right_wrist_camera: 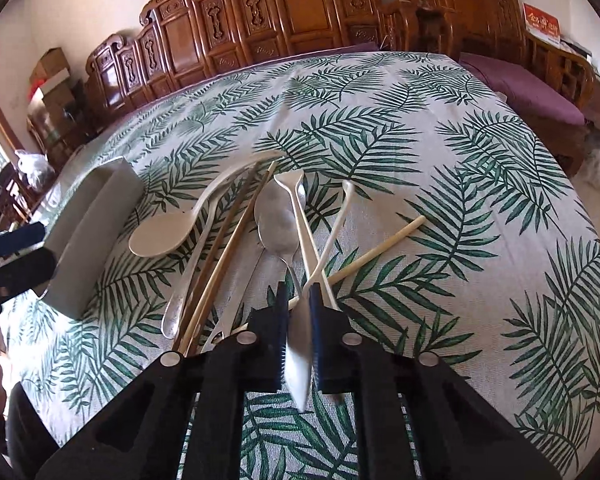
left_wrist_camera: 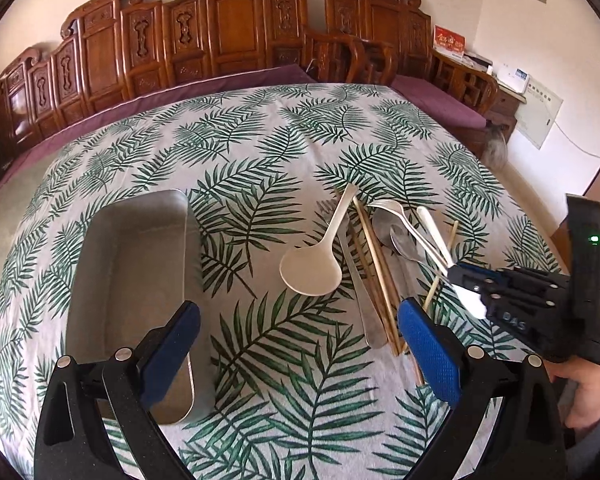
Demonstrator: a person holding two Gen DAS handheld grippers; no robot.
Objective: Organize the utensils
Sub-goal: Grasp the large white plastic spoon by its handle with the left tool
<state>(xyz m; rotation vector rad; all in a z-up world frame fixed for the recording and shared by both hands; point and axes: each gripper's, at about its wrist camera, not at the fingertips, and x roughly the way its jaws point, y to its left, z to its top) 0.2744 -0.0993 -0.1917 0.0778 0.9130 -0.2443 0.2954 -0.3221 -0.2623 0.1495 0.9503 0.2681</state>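
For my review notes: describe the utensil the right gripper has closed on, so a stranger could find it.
On the leaf-print tablecloth, right of the metal tray, lies a heap of utensils. The right gripper pinches a white plastic knife at the heap's near edge; unlike its neighbours, it has a serrated blade.

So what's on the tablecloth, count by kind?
Metal tray: 1
Rice paddle: 1
Metal spoons: 2
Metal fork: 1
White plastic utensils: 2
Chopsticks: at least 3, the pile overlaps
Total: at least 10
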